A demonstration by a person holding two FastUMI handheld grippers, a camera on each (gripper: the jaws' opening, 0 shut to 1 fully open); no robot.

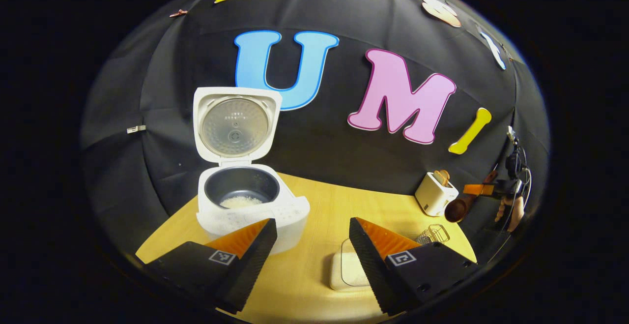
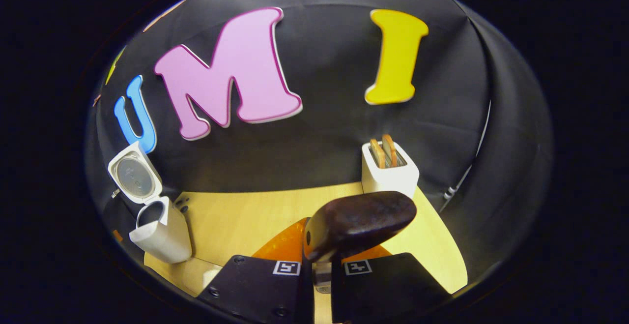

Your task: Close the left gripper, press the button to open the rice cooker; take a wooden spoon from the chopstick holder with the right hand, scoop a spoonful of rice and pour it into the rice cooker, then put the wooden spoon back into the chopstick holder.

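Rice cooker (image 1: 248, 201) sits far left on the tabletop (image 1: 334, 201), lid up, some rice inside. Left tool (image 1: 313, 245) hangs released. Right tool (image 2: 322, 270) is clenched on the wooden spoon (image 2: 361, 223) (bowl forward), near the white chopstick holder (image 2: 389, 174).

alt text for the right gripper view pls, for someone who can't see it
The right gripper is shut on a dark wooden spoon, held above a light wooden table. Behind the spoon stands a white chopstick holder with two wooden utensils in it; at far left a white rice cooker sits with its lid up.
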